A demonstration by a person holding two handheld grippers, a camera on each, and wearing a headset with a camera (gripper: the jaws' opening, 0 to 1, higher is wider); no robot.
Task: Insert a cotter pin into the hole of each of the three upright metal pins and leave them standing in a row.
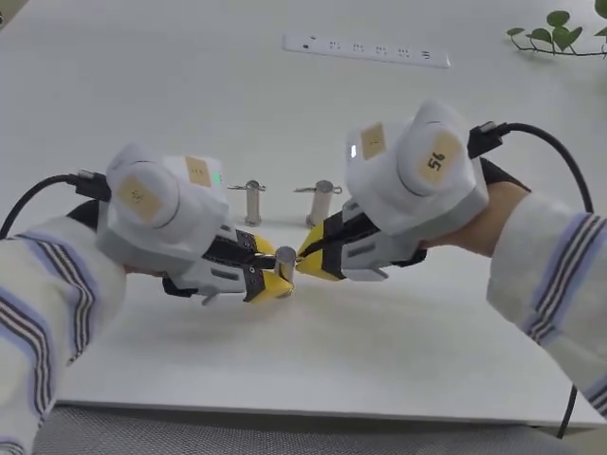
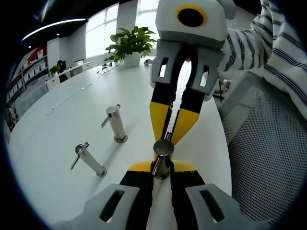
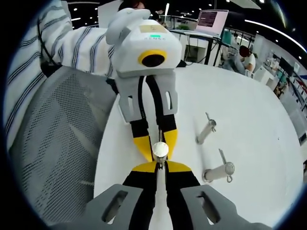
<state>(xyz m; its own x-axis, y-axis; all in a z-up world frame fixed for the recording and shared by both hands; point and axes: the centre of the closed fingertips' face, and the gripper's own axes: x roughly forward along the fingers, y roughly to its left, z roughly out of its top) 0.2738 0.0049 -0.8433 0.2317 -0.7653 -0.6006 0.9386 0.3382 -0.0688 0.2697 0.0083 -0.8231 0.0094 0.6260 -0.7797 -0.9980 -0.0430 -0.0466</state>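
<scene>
Left gripper (image 2: 162, 168) pinches the third metal pin (image 2: 162, 158) upright near the table's front edge. The right gripper (image 1: 305, 262), its jaws pressed on what looks like a cotter pin (image 2: 166, 139), meets the pin's head. Behind them the far-left pin (image 1: 252, 203) and far-right pin (image 1: 322, 202) stand with cotters through them, so I'd judge only this insertion remains.

Near pin (image 1: 285, 256): shaft hidden by left hand-held gripper (image 1: 273, 278).
Cotter pin (image 3: 163, 172): mostly hidden inside right hand-held gripper (image 3: 160, 164).
Plant (image 1: 560, 33): cut off by edge.
</scene>
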